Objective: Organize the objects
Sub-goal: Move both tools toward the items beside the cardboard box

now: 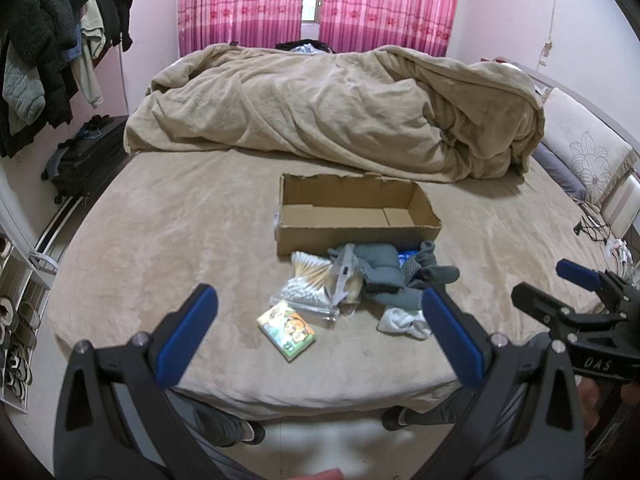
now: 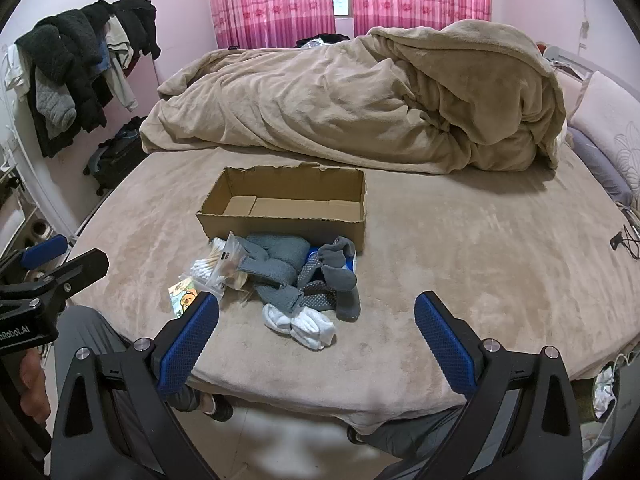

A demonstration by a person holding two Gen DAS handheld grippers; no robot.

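Both grippers hover side by side above the bed's (image 1: 160,240) near edge, left gripper (image 1: 320,324) and right gripper (image 2: 316,328) spread wide, aimed at the box (image 2: 288,224).

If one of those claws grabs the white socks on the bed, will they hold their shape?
Probably not. The white socks look like soft bunched cloth, so they would likely squash between the pads and droop. They seem light for their bulk. Lying on the plush bed cover, they should not roll or slide far.

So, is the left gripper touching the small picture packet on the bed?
Apart. The left wrist view shows the left gripper open, with both blue pads held above the bed; the picture packet lies untouched between them.
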